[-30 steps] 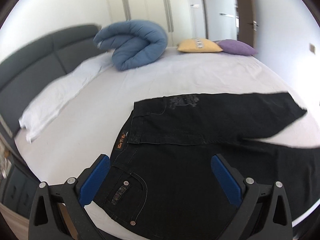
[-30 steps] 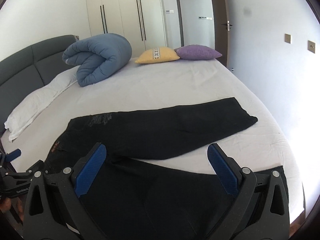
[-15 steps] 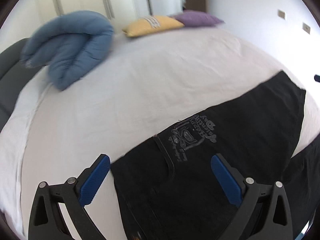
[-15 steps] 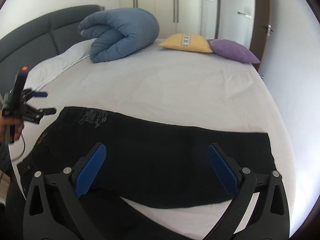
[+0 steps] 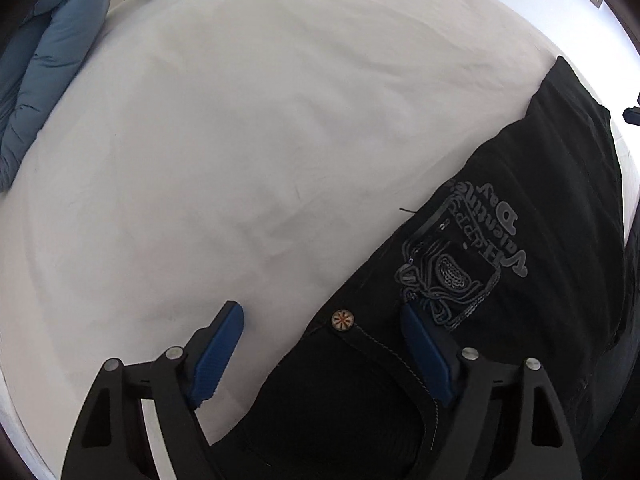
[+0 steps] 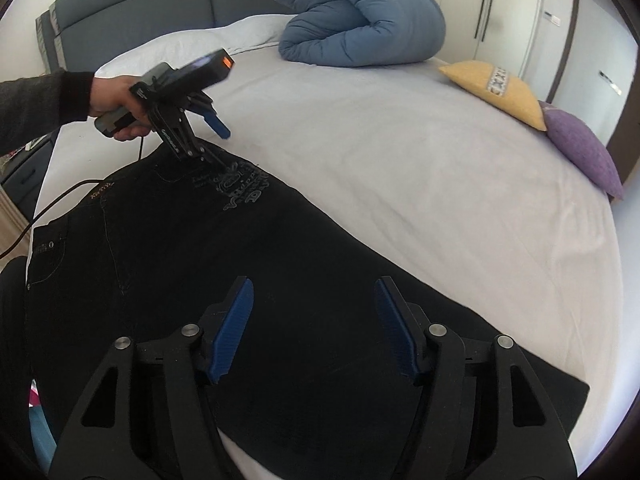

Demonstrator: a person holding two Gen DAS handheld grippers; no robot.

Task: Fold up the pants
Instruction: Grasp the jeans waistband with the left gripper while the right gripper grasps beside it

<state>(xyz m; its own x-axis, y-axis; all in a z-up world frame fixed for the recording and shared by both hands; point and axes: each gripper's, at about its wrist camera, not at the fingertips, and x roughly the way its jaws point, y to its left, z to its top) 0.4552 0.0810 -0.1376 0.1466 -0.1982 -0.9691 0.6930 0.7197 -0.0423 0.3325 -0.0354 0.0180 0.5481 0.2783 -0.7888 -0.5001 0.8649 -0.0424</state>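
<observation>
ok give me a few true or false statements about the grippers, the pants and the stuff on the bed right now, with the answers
1. The left gripper is open at the waistband corner of the black pants. True.
2. The right gripper is clamped shut on a pant leg. False: its jaws stand apart above the dark fabric.
3. The rolled blue duvet lies on top of the pants. False: it sits far up the bed, apart from them.
4. A yellow cushion and a purple cushion lie side by side at the bed's edge. True.
5. The pants show a printed graphic near the waist. True.
</observation>
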